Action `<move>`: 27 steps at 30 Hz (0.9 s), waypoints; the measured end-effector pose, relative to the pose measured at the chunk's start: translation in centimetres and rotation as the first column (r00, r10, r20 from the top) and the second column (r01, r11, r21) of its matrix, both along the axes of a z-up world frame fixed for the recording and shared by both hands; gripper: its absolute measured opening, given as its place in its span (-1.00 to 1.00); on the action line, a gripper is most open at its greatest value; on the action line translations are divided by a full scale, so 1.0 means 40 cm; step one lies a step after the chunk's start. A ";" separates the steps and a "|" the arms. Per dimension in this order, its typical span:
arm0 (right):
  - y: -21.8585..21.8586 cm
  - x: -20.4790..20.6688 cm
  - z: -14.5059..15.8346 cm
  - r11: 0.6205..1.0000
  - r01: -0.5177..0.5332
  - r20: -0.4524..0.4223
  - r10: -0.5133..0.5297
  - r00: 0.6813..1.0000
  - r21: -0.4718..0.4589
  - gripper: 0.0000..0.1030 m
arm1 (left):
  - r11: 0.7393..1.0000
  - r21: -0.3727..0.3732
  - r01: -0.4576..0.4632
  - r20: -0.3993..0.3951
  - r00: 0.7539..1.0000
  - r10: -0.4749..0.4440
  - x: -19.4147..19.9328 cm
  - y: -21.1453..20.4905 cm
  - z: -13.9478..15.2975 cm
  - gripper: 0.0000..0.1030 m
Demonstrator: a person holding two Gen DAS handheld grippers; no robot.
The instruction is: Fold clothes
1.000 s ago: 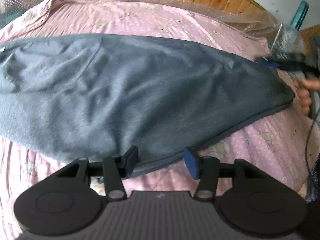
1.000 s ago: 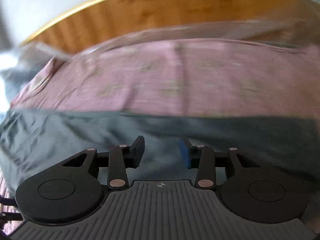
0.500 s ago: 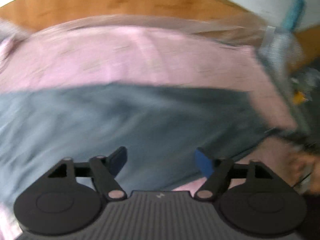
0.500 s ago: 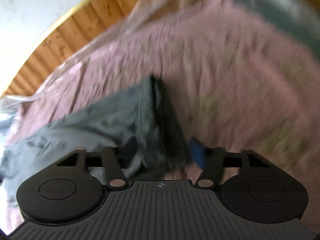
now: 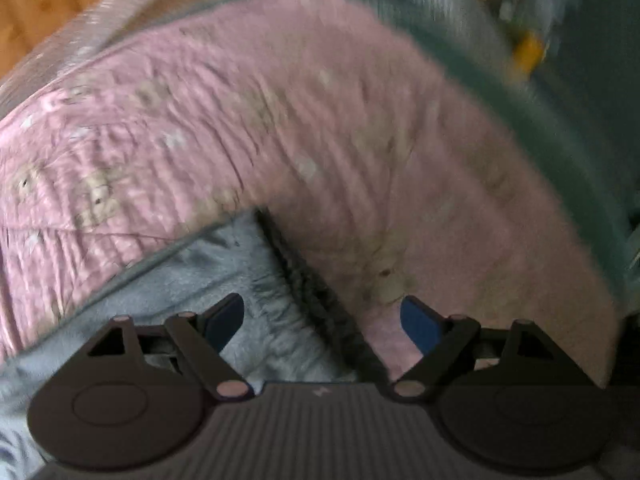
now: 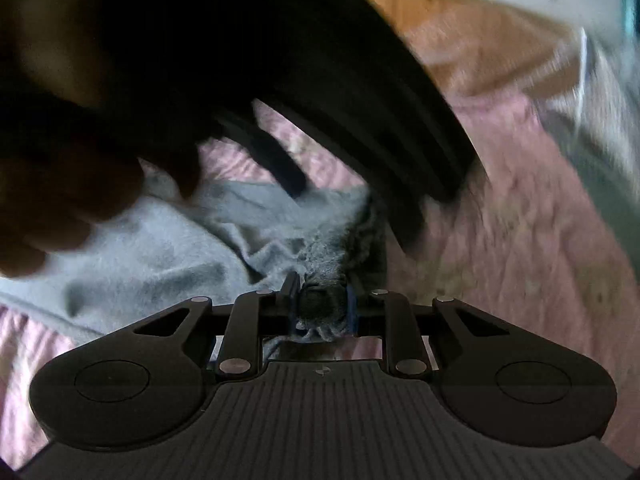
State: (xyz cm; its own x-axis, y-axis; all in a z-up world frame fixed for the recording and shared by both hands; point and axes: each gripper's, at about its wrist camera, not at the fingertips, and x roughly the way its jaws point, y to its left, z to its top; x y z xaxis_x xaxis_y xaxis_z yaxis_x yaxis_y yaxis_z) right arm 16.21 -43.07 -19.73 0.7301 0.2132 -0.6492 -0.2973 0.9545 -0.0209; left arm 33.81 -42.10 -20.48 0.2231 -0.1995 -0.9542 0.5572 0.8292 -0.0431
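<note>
A grey garment (image 5: 192, 280) lies on a pink bedsheet (image 5: 280, 120). In the left wrist view its dark ribbed hem edge (image 5: 316, 300) runs between my left gripper's fingers; the left gripper (image 5: 322, 322) is wide open over that corner. In the right wrist view my right gripper (image 6: 320, 306) is shut on a bunched end of the grey garment (image 6: 160, 248), which spreads to the left. The left gripper's black body (image 6: 320, 80) and the hand holding it fill the upper left of that view, close above the cloth.
The pink sheet's right edge drops off beside a grey-green surface (image 5: 560, 120) with a blurred yellow item (image 5: 528, 52). A wooden headboard (image 6: 480, 28) and crinkled clear plastic (image 5: 72, 48) lie at the far side.
Both grippers swung to the garment's right end. The right gripper closed on the bunched hem corner. The left gripper opened wider and now sits over the same corner, just above the right one.
</note>
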 end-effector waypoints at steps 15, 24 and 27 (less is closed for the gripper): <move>0.073 0.053 -0.054 0.996 -0.015 -0.064 0.021 0.998 0.092 -0.55 | 0.917 -0.266 -0.296 -0.108 0.955 0.276 0.026 0.238 0.001 0.00; 0.345 -0.018 -0.014 0.920 -0.246 0.119 0.294 0.949 -0.305 -0.67 | 0.942 -0.274 -0.194 -0.032 0.981 0.193 -0.007 0.337 0.087 -0.72; 0.397 -0.010 0.007 0.927 -0.284 0.123 0.320 0.939 -0.243 -0.61 | 0.855 -0.385 -0.348 -0.081 0.935 0.344 -0.008 0.535 0.106 -0.70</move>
State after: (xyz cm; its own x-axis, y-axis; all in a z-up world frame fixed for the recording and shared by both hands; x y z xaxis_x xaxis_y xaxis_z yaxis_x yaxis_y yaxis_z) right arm 15.82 -27.18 -19.43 0.7502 0.3058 -0.5863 -0.5463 0.7862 -0.2890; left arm 33.48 -20.71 -16.24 0.3385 -0.4642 -0.8185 0.2357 0.8840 -0.4038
